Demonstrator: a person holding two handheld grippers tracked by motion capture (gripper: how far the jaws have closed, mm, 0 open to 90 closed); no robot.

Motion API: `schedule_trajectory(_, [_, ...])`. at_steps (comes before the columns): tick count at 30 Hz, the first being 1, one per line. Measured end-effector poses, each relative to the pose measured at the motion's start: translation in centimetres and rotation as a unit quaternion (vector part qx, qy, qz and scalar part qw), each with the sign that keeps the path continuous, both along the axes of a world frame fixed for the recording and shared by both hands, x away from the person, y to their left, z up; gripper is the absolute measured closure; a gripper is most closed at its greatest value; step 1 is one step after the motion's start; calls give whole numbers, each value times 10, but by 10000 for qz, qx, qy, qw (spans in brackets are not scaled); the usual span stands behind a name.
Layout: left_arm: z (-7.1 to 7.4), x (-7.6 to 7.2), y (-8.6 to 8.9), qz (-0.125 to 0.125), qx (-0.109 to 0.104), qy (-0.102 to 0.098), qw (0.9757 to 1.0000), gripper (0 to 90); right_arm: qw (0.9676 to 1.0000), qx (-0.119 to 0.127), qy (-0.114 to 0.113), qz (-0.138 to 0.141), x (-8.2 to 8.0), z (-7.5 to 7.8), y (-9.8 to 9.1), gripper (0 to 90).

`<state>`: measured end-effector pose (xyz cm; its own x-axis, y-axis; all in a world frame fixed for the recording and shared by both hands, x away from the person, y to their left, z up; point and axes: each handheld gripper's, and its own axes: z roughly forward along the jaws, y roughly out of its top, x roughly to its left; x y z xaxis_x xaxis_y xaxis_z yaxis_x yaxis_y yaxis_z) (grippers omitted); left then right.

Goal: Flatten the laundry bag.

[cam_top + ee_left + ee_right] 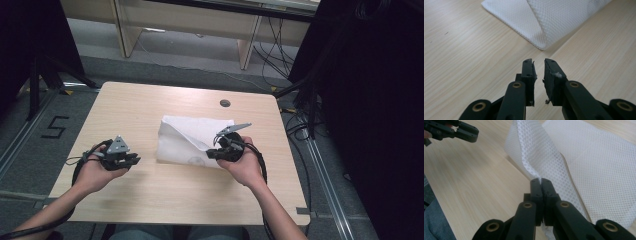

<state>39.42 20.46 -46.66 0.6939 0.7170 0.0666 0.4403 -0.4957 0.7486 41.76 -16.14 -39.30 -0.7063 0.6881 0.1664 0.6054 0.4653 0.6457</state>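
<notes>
While the fold is half made: the white mesh cloth [192, 140] lies near the middle of the desk [150, 195], one flap drawn diagonally over the rest.
Right hand-held gripper [541, 180]: jaws pressed together on a raised edge of the cloth at its near right corner, holding that flap up off the layer beneath.
Left hand-held gripper [538, 62]: jaws slightly apart with nothing between them, just off the cloth's near left corner, over bare desk; in the high view it sits well to the left of the cloth [120, 156].
Risk, thin bite: the right jaws seem to pinch only a narrow strip of mesh; a quick pull could slip it free and the flap would fall back skewed.
Risk, dragging: with the left side unheld, pulling the flap across may slide the whole cloth along the desk instead of folding it.
Risk, snagging: open weave can catch on a jaw tip, so a release might lift the cloth along.
Risk, uneven fold: the flap already lies at an angle to the cloth's far edge; laid down so, corners would not meet.
</notes>
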Motion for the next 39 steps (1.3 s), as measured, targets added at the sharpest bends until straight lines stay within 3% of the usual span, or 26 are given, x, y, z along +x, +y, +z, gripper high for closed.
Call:
schedule_trajectory(4, [0, -9, 10, 146, -86, -62, 9998, 760, 10000, 5, 92, 35, -6, -3, 1, 900])
schedule_trajectory(6, [0, -12, 12, 157, -86, -61, 9998, 759, 10000, 19, -27, 37, -5, -5, 1, 900])
schedule_trajectory(7, [-1, -14, 14, 154, -100, -42, 9998, 755, 9999, -6, 39, 120, -7, -4, 0, 900])
schedule_trajectory(12, [-6, -23, 22, 157, 85, -103, 9998, 731, 9999, 60, -22, 112, -13, -7, -1, 900])
schedule_trajectory(13, [-6, -23, 23, 213, 70, -102, 9997, 728, 9999, -7, 89, 143, -15, -7, -1, 900])
schedule_trajectory(15, [-6, -22, 23, 267, 50, -144, 9995, 725, 9998, 83, 7, 156, -16, -11, -1, 900])
schedule_trajectory(17, [-6, -22, 23, 276, 29, -151, 9995, 719, 9997, -12, 153, 169, -20, -9, -2, 900])
schedule_trajectory(21, [-7, -21, 22, 268, 34, -155, 9995, 710, 9997, -33, 95, 217, -22, -11, -3, 900])
schedule_trajectory(22, [-6, -21, 25, 182, 212, -127, 9995, 709, 9997, 21, 54, 217, -24, -14, -2, 900])
schedule_trajectory(23, [-7, -21, 25, 187, 209, -128, 9995, 708, 9995, -53, 195, 243, -26, -13, -3, 900])
schedule_trajectory(24, [-7, -21, 24, 235, 139, -69, 9996, 706, 9996, -72, 120, 261, -26, -14, -4, 900])
schedule_trajectory(25, [-9, -21, 23, 306, 14, -132, 9994, 705, 9995, -75, 111, 302, -27, -15, -4, 900])
schedule_trajectory(27, [-9, -21, 23, 317, 15, -148, 9994, 701, 9997, 3, 121, 210, -30, -18, -3, 900])
schedule_trajectory(28, [-9, -20, 24, 315, 85, -154, 9993, 701, 9992, -98, 166, 353, -30, -17, -5, 900])
schedule_trajectory(32, [-9, -20, 23, 303, 49, -146, 9994, 693, 9989, -140, 164, 410, -34, -23, -6, 900])
schedule_trajectory(34, [-9, -20, 23, 311, 38, -143, 9994, 691, 9993, -127, 288, 196, -39, -26, -3, 900])
schedule_trajectory(35, [-9, -20, 23, 311, 38, -143, 9994, 690, 9984, -200, 229, 469, -37, -28, -5, 900])
schedule_trajectory(39, [-10, -19, 23, 299, 39, -154, 9994, 687, 9987, -155, 315, 370, -42, -32, -3, 900])
